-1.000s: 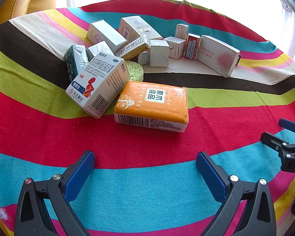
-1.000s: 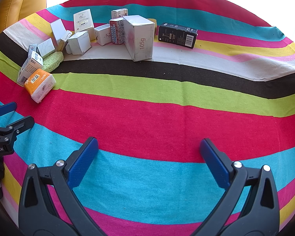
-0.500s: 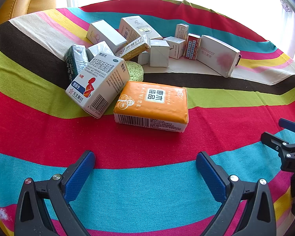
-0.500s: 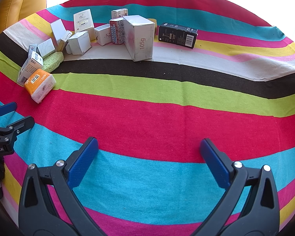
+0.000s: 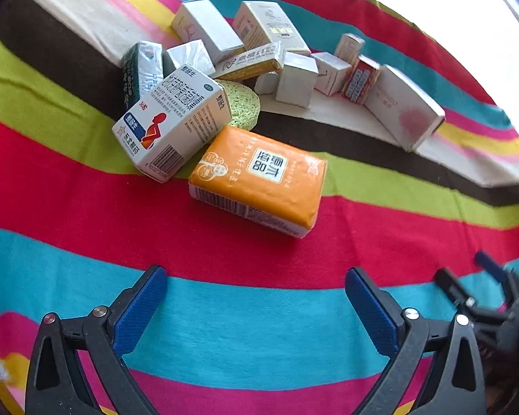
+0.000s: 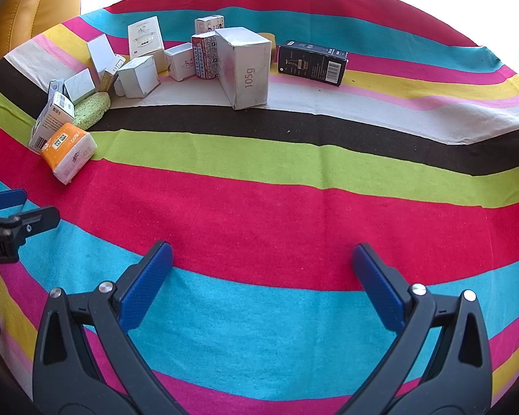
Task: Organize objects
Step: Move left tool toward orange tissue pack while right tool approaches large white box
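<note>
An orange tissue pack lies on the striped cloth just ahead of my open, empty left gripper. A white and blue medicine box leans beside it, next to a green sponge and several small white boxes. In the right wrist view the same pile sits far left, with the orange pack, a tall white box marked 105g and a black box behind. My right gripper is open and empty over the blue stripe.
A large white box with a pink spot stands at the right end of the row. A yellow leather chair is at the far left beyond the table edge. The left gripper shows at the left edge of the right wrist view.
The left gripper has tilted and shifted, so the pile now sits rotated and closer in its view. The right gripper has barely moved. No object has moved.
</note>
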Action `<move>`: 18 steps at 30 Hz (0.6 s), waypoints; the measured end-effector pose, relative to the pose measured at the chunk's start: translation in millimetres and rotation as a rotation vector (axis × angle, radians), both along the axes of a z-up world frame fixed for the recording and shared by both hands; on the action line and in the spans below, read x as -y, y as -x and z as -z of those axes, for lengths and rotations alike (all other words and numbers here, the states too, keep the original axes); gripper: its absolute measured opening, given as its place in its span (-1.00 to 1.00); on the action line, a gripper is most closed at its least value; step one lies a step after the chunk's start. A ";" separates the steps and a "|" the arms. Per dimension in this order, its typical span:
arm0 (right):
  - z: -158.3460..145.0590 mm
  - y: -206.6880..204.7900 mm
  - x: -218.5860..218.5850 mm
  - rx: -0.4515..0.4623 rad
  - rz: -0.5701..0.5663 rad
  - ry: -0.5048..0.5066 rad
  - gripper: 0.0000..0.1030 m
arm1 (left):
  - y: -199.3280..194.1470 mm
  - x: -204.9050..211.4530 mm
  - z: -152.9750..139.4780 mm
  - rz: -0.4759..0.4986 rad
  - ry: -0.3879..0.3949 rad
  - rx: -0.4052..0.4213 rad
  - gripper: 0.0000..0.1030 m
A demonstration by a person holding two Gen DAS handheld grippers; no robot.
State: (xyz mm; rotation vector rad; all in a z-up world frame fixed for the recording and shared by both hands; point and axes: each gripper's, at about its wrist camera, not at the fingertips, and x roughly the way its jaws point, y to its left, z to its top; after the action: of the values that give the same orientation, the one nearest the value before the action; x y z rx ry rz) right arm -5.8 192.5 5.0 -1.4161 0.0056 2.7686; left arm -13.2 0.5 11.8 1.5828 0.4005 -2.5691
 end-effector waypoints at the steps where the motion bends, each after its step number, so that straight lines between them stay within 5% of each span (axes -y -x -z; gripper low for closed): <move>1: 0.0 0.1 0.0 0.000 0.000 0.000 1.00 | 0.8 0.3 -2.3 -0.070 -0.032 0.001 1.00; 6: 0.0 0.1 0.0 0.000 0.000 0.000 1.00 | 19.1 2.9 -5.9 -0.388 -0.063 -0.013 1.00; 10: 0.0 0.0 0.1 0.000 0.000 0.000 1.00 | 42.2 2.7 -1.0 -0.502 -0.013 0.025 1.00; 14: 0.0 0.1 -0.1 0.000 0.000 0.000 1.00 | 55.7 0.7 2.0 -0.506 0.046 0.048 0.96; 15: 0.0 0.0 -0.3 0.000 0.000 0.001 1.00 | 55.5 -0.9 2.1 -0.480 0.075 0.055 0.88; 17: 0.0 0.0 0.0 0.000 0.000 0.000 1.00 | 48.5 -6.3 0.9 -0.408 0.153 0.051 0.40; 18: 0.0 0.1 -0.1 0.000 0.000 0.000 1.00 | 42.7 -7.8 0.8 -0.367 0.177 0.041 0.35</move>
State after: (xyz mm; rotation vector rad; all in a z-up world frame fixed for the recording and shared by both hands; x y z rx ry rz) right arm -6.0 192.6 5.0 -1.4160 0.0059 2.7688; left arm -55.8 8.3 11.0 1.3549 0.4035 -2.2258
